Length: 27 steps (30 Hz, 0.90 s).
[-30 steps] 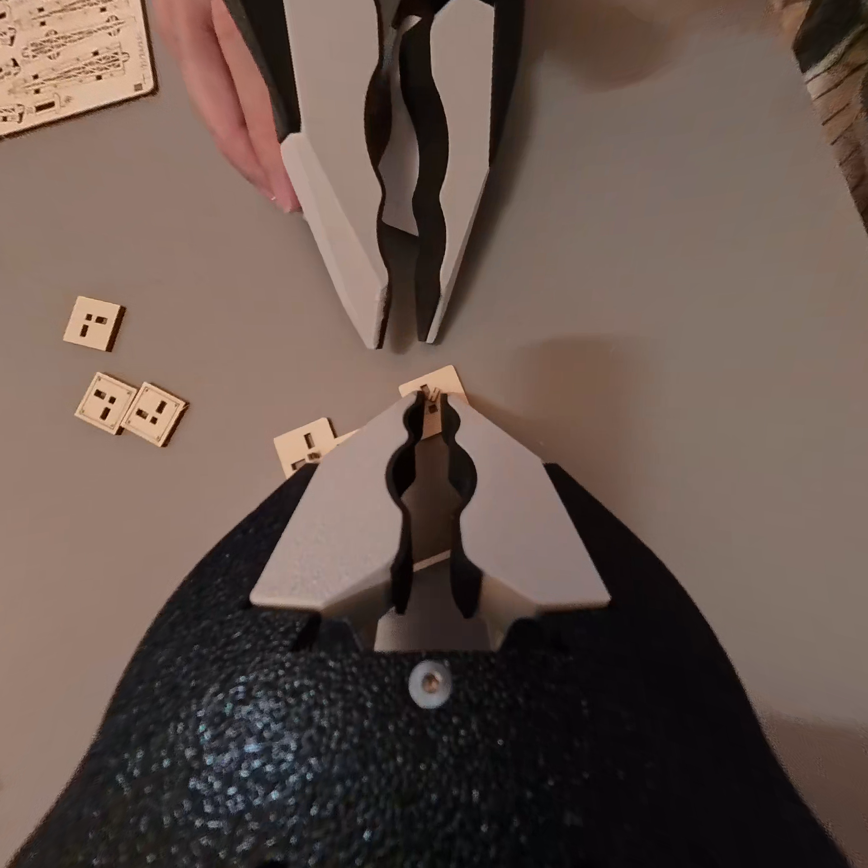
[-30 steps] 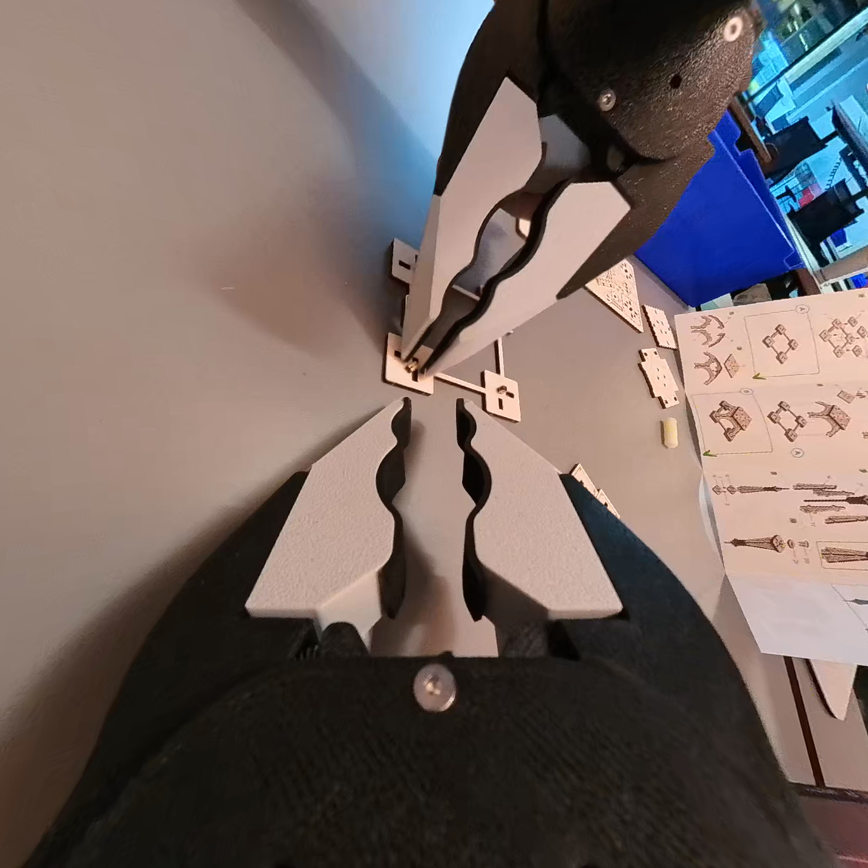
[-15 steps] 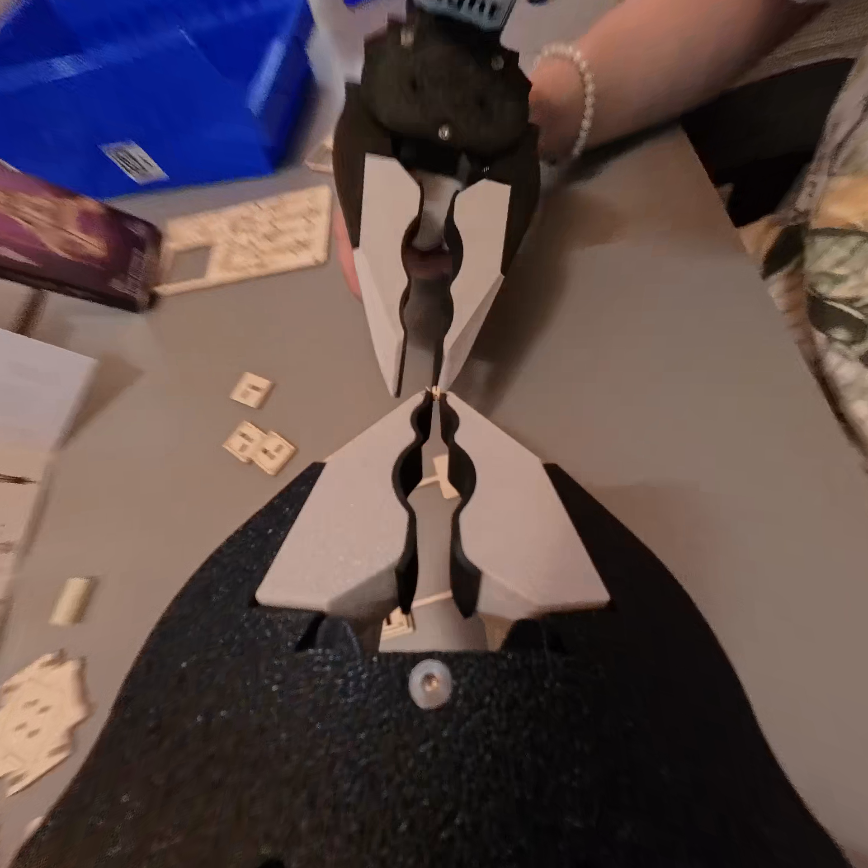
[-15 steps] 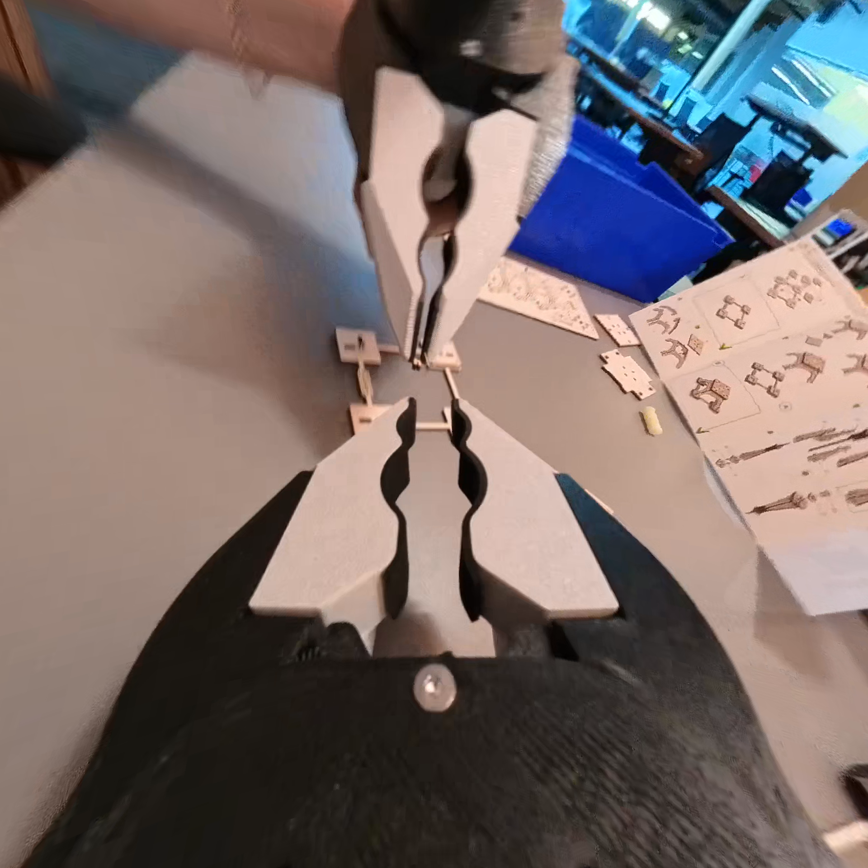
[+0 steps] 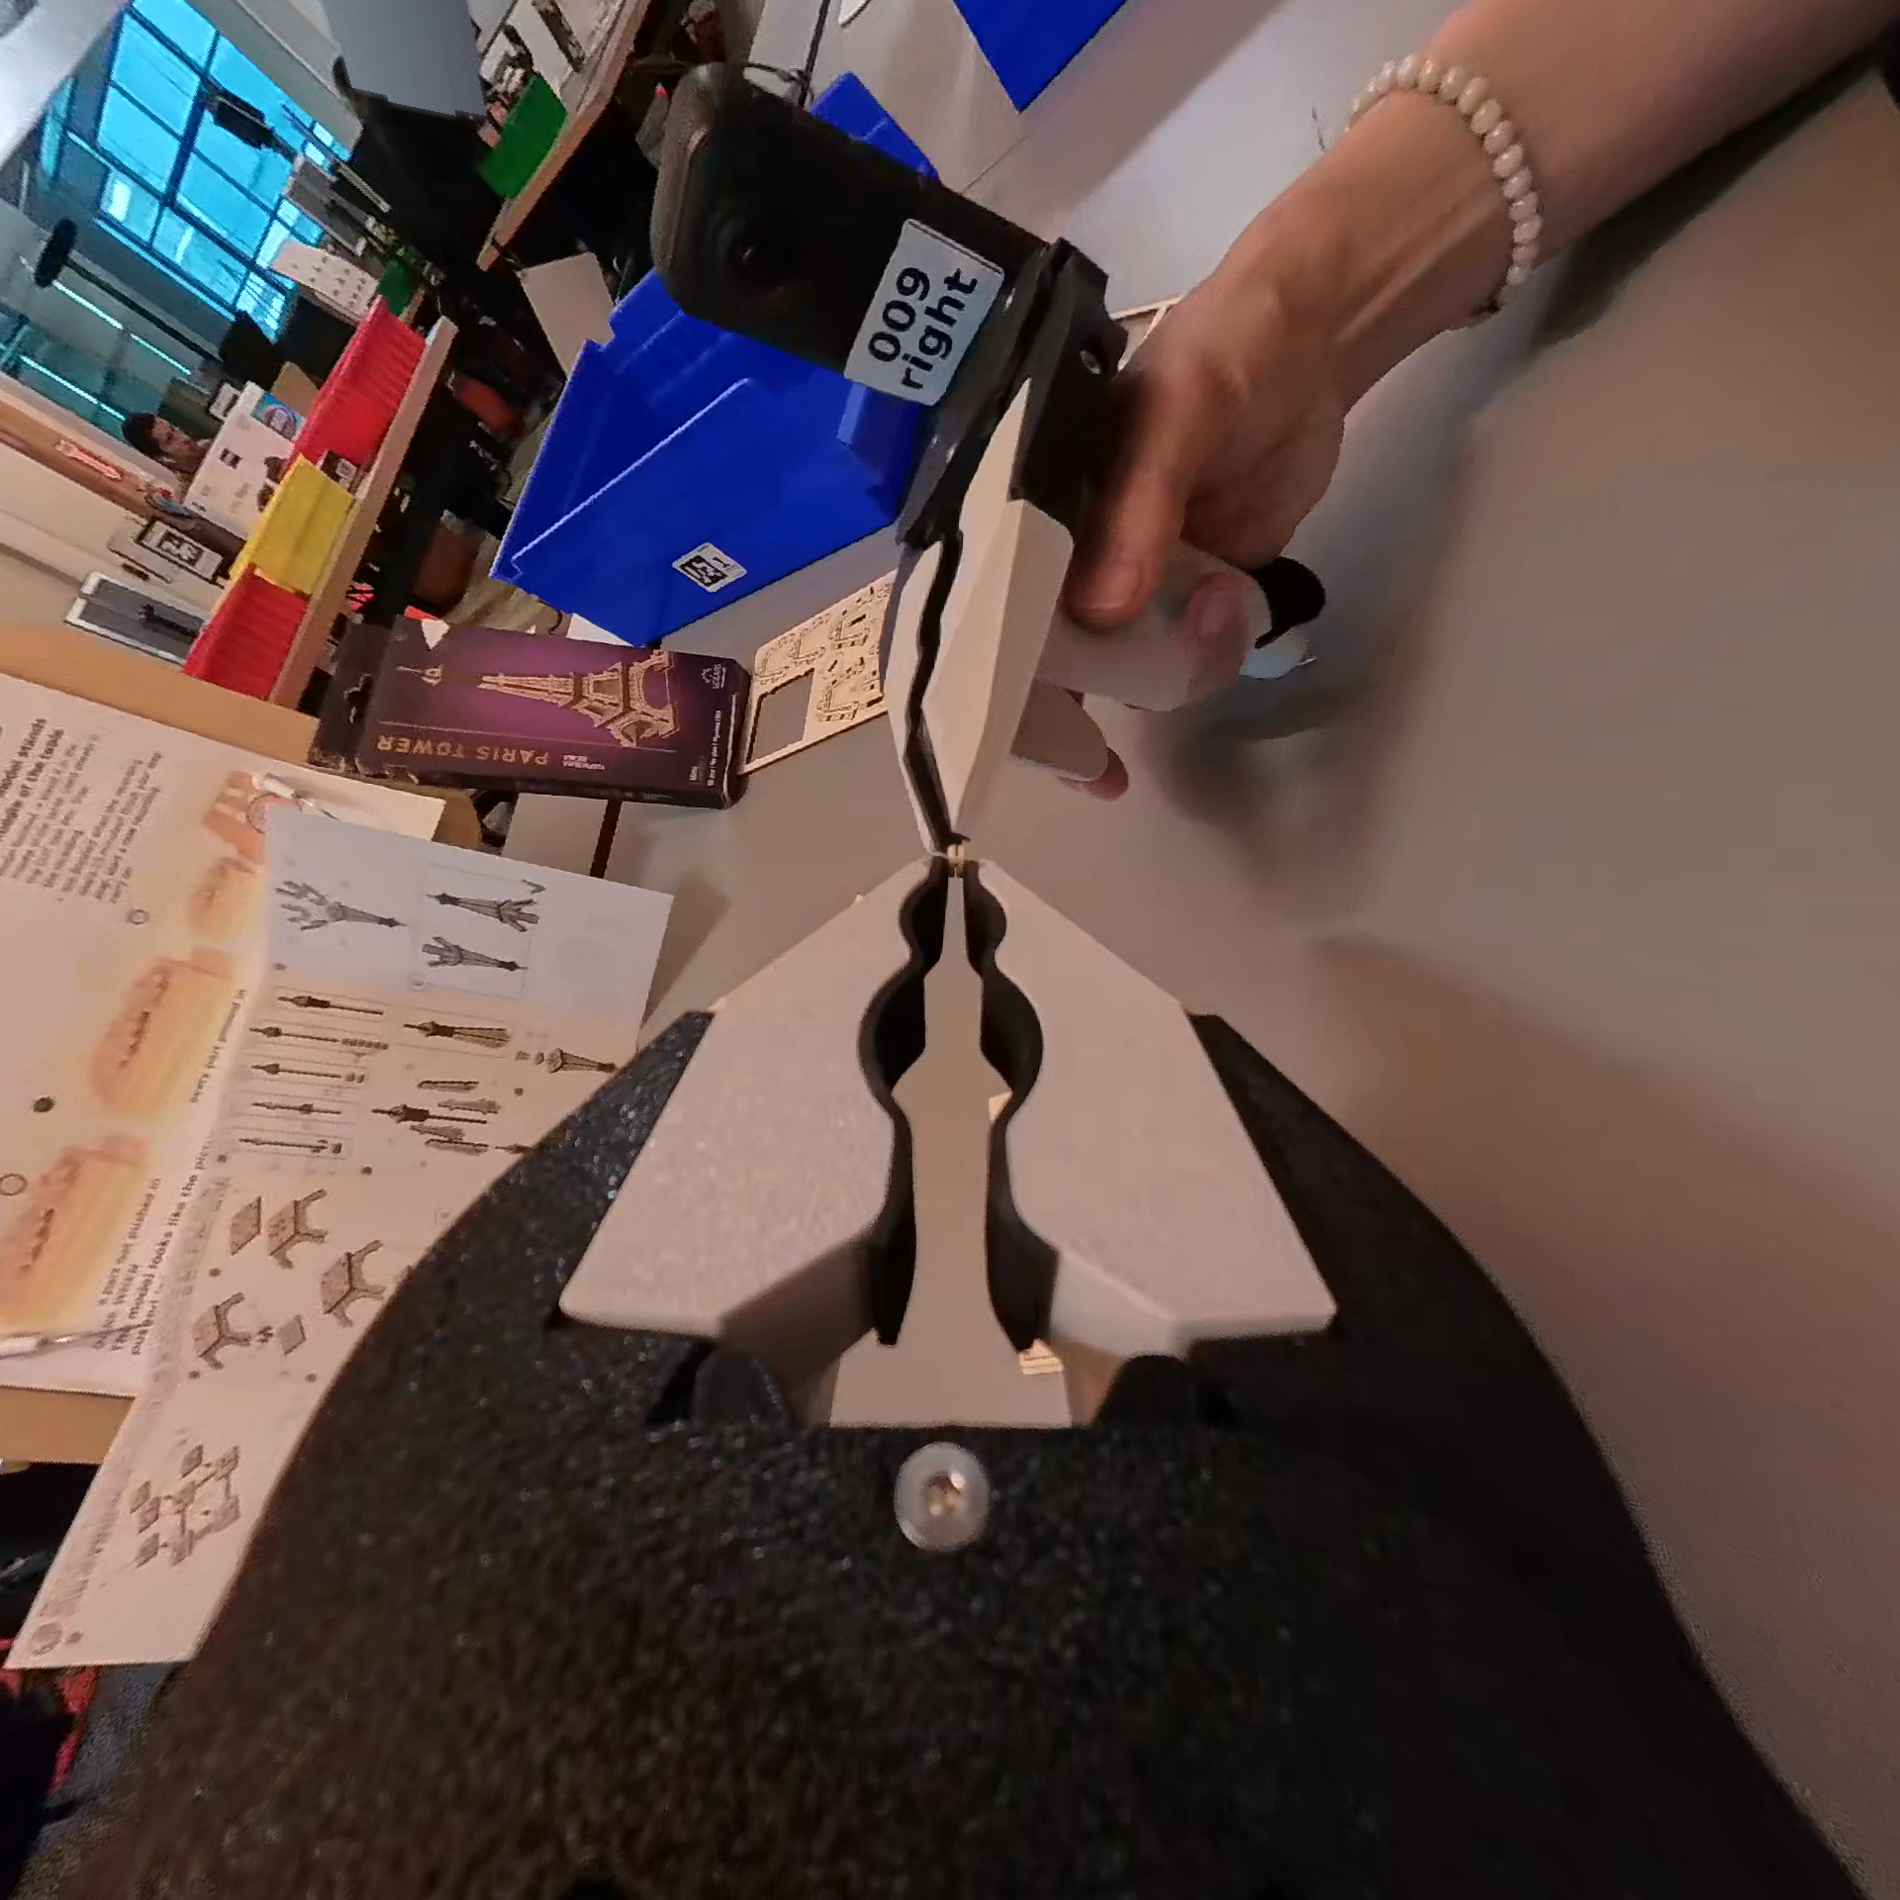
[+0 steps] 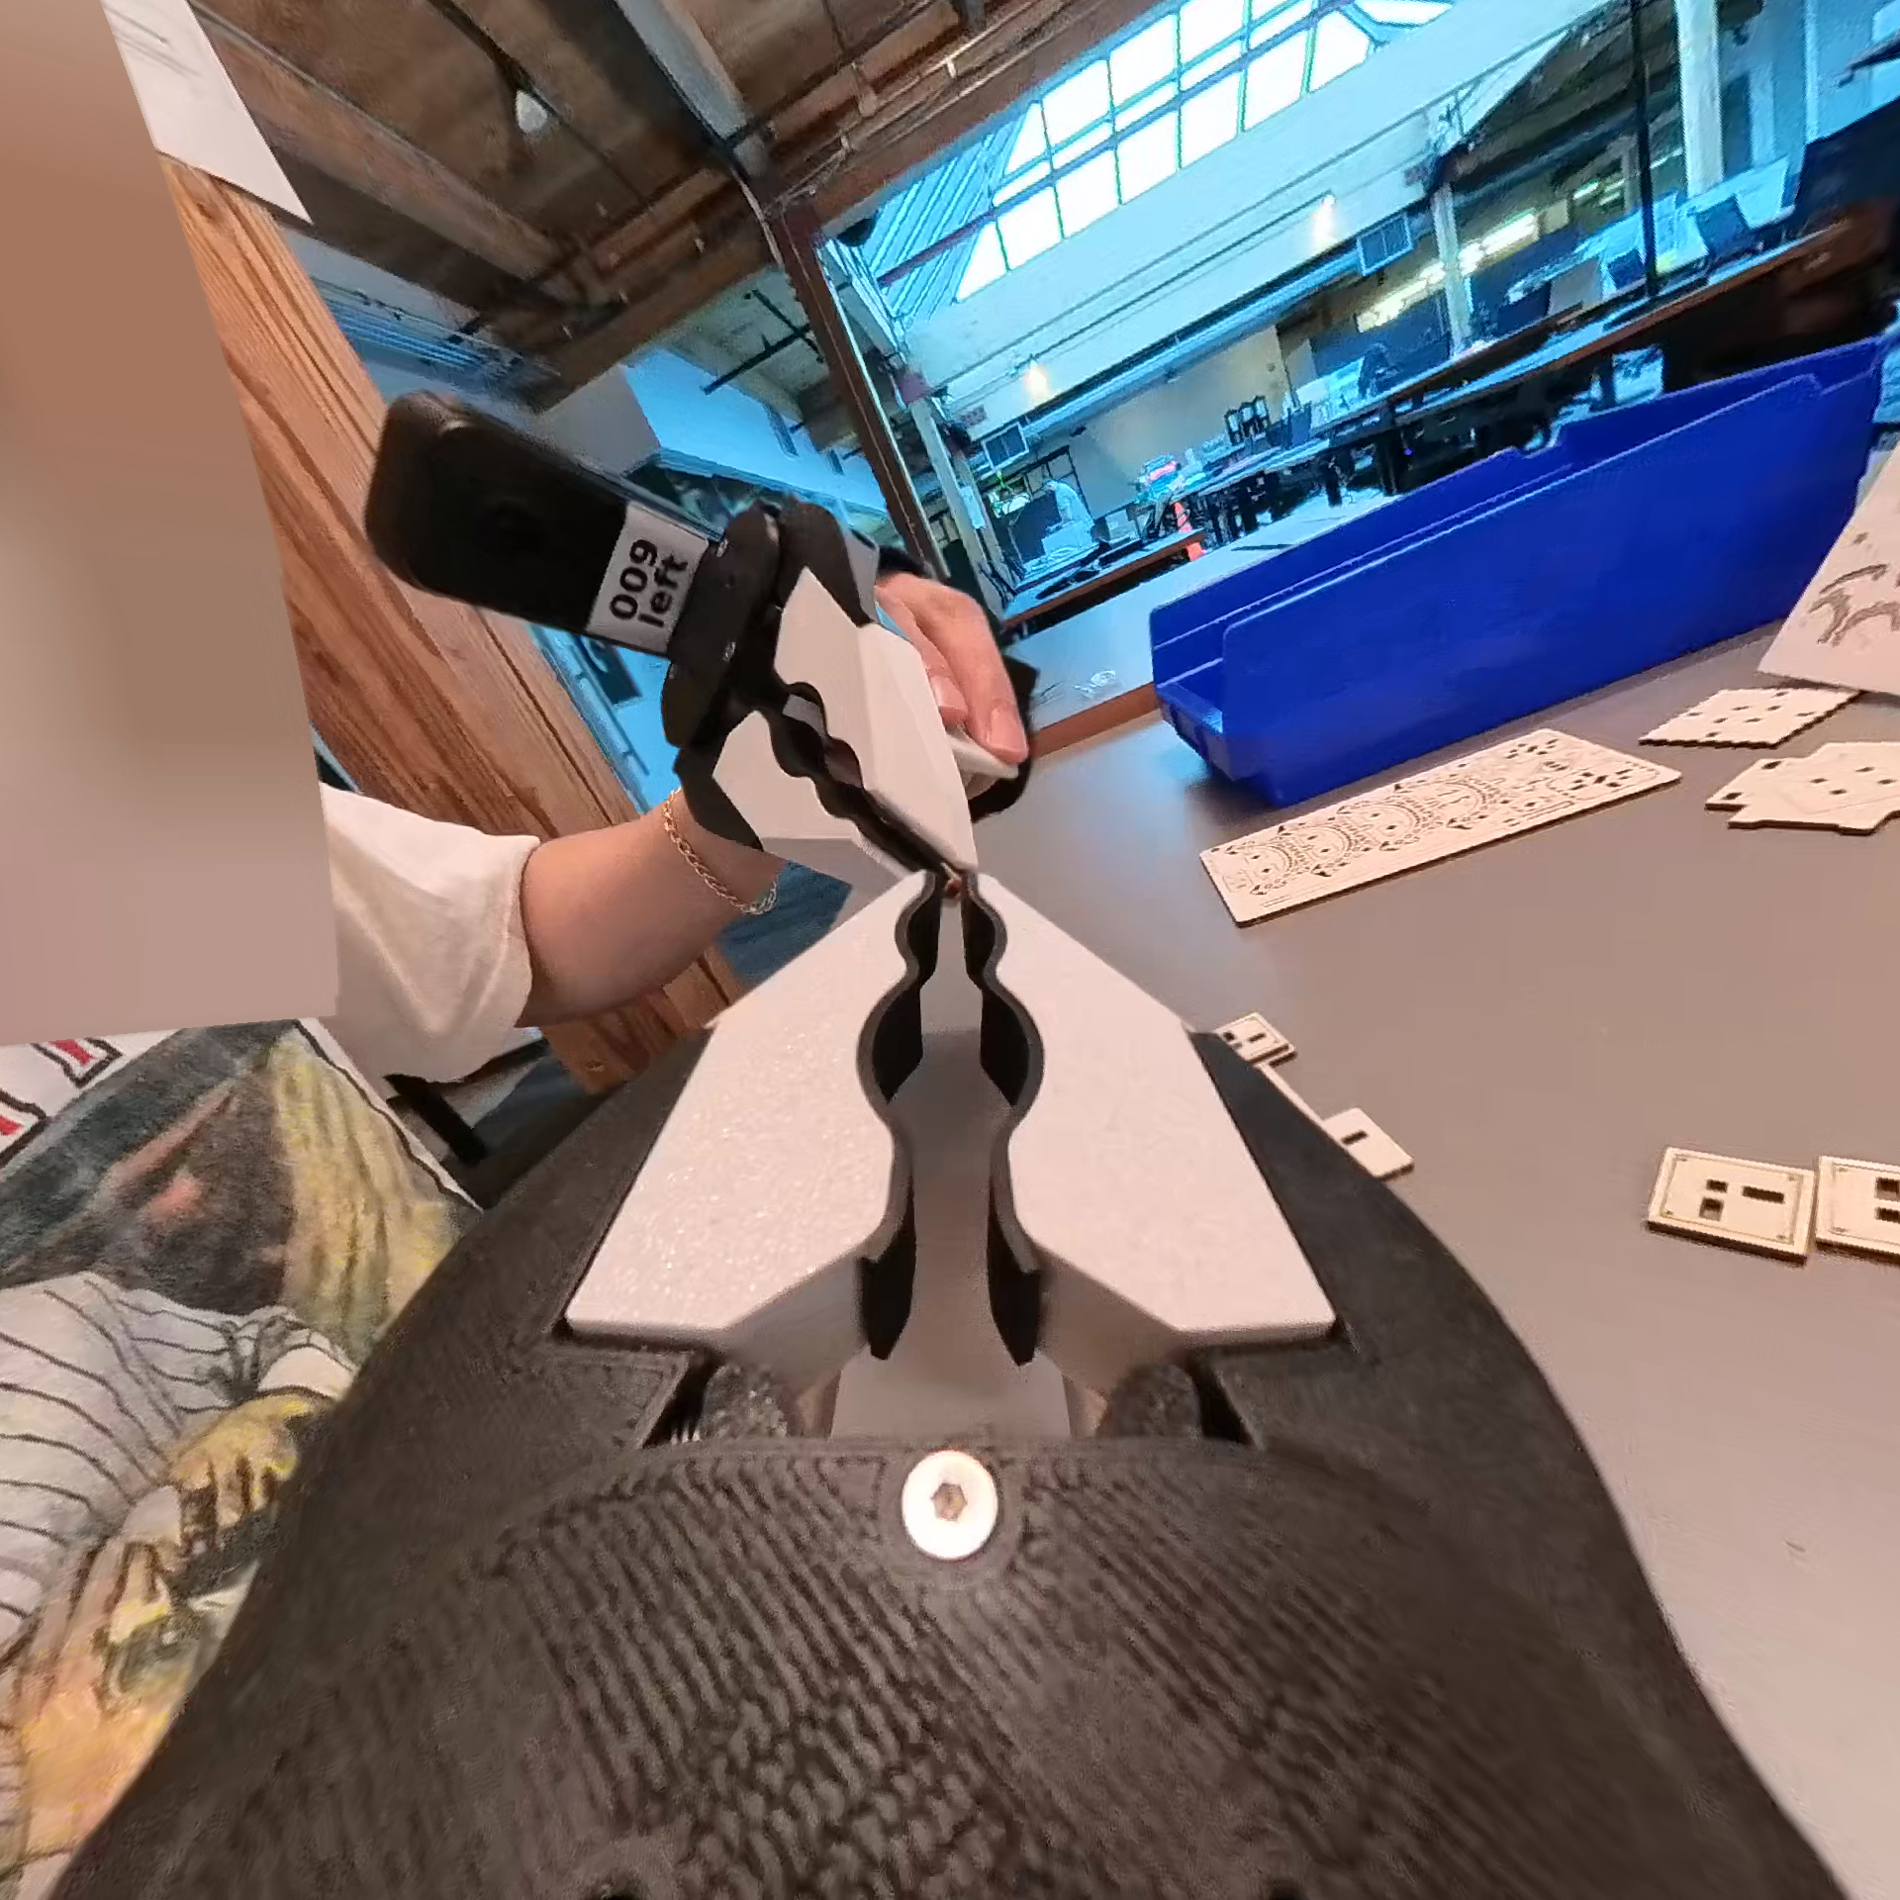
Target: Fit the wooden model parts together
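Both grippers are lifted off the grey table (image 6: 1563, 987) and meet tip to tip. My left gripper (image 5: 951, 866) is shut on a tiny wooden part (image 5: 955, 852) that shows only as a sliver at its tips. My right gripper (image 6: 953, 881) is shut too, its tips pinching the same tiny wooden part (image 6: 955, 877). In the left wrist view the right gripper (image 5: 943, 831) comes down from above, held by a hand (image 5: 1223, 442). In the right wrist view the left gripper (image 6: 951, 859) comes in from the upper left. The part's shape is hidden.
On the table lie a laser-cut wooden sheet (image 6: 1439, 812), cross-shaped wooden plates (image 6: 1748, 715) and small square plates (image 6: 1727, 1198). A blue bin (image 6: 1491, 637) stands behind. A purple kit box (image 5: 535, 730) and instruction sheets (image 5: 308, 1028) lie at the left. Less than 4 cm separates the two grippers' tips.
Both grippers rose from the table and tilted up, leaving the wooden frame below. The right gripper, open before, has closed on the tiny part held in the left gripper's tips.
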Tool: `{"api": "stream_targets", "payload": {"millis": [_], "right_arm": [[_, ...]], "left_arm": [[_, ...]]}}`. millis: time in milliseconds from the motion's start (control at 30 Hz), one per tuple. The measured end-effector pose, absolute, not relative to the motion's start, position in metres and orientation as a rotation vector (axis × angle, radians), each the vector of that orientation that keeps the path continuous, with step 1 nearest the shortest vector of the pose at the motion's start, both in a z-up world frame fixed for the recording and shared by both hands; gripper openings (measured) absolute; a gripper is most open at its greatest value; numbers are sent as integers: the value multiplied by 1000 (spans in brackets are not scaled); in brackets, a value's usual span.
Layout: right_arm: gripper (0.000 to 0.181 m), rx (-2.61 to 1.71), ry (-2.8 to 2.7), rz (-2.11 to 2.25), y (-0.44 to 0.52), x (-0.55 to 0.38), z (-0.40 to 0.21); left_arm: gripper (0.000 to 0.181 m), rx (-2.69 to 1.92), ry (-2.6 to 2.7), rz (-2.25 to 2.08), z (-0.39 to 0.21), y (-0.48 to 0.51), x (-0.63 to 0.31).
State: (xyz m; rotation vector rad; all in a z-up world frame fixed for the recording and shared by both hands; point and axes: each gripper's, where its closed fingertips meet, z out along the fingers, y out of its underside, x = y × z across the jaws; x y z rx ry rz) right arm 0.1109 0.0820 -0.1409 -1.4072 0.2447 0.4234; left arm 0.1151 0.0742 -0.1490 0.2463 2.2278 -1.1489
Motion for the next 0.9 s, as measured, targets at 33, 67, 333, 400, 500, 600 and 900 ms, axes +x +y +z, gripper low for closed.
{"api": "stream_targets", "payload": {"millis": [33,67,333,400,500,600,900], "right_arm": [[3,-1406,245,436,82,110,-141],[2,-1411,250,444,83,110,-143],[7,-1368,276,525,82,109,-142],[6,-1354,277,544,81,109,-140],[3,-1359,272,551,82,107,-141],[2,-1362,251,537,82,106,-140],[1,-1316,66,391,75,94,-124]], "left_arm": [[0,256,2228,-1140,-149,74,115],[0,255,2225,-1133,-149,74,115],[0,283,2193,-1119,-147,72,113],[0,292,2181,-1104,-146,72,114],[0,312,2166,-1087,-145,72,113],[0,324,2150,-1083,-144,71,111],[0,331,2050,-1155,-125,70,102]]}}
